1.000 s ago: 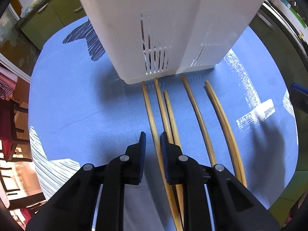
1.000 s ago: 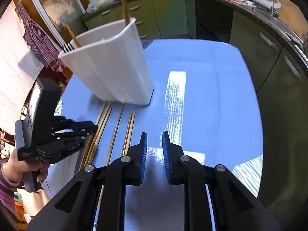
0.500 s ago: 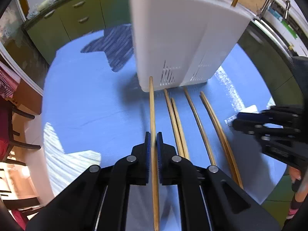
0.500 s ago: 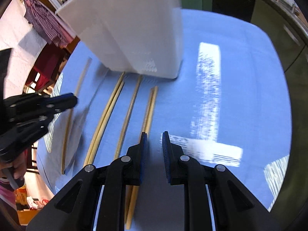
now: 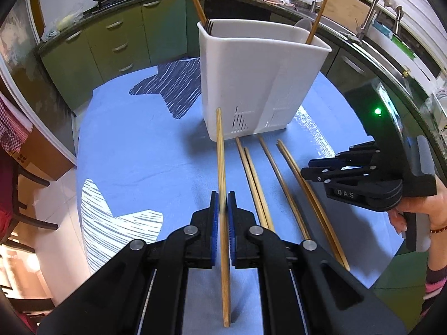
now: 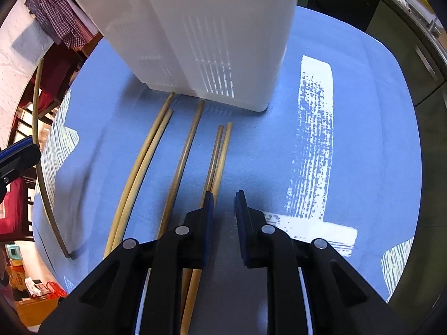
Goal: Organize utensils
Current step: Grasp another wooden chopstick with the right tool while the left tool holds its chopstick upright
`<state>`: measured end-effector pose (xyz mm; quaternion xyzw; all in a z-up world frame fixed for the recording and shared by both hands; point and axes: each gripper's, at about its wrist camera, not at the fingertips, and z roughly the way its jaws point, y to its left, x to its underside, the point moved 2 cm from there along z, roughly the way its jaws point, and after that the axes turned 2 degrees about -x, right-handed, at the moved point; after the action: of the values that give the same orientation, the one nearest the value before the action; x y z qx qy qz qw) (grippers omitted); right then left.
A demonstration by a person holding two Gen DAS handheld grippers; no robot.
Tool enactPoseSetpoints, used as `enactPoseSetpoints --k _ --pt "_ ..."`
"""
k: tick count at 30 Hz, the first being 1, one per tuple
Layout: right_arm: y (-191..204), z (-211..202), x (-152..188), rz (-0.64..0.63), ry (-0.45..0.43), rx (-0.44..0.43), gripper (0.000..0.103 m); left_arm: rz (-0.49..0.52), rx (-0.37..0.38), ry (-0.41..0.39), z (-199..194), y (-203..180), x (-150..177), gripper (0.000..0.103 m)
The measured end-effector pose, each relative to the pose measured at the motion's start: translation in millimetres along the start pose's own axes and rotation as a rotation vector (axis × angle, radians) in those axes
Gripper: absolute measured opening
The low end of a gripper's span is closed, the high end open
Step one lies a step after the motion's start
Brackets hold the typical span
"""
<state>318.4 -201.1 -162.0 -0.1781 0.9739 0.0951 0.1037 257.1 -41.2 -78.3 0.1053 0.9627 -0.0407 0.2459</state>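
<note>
— While pinching one chopstick (image 5: 220,156) between left gripper (image 5: 222,206) fingers, raised off the worktop (image 5: 134,150) before the white utensil holder (image 5: 259,81)?
— Yes. Right gripper (image 6: 224,205) fingers narrowly parted, empty, over five loose chopsticks (image 6: 184,150).

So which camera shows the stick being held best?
The left wrist view: the held chopstick runs full length between the left gripper's fingers. The right wrist view shows it only as a thin curve at the left edge.
</note>
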Motion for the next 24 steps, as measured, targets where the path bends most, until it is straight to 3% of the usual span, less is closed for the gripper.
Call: enactPoseSetpoints --k 9,14,18,24 --pt "18 16 -5 -0.005 0.024 0.043 0.017 0.006 0.015 0.003 2 -2 2 0.006" --pt "24 17 -5 0.007 0.008 0.038 0.007 0.003 0.019 -0.002 0 0 3 0.006" --pt "28 -1 0 0.005 -0.043 0.014 0.007 0.003 0.02 -0.011 -4 2 4 0.006" --pt "34 -59 17 -0.008 -0.189 -0.026 0.007 0.001 0.03 -0.041 -20 4 6 0.006"
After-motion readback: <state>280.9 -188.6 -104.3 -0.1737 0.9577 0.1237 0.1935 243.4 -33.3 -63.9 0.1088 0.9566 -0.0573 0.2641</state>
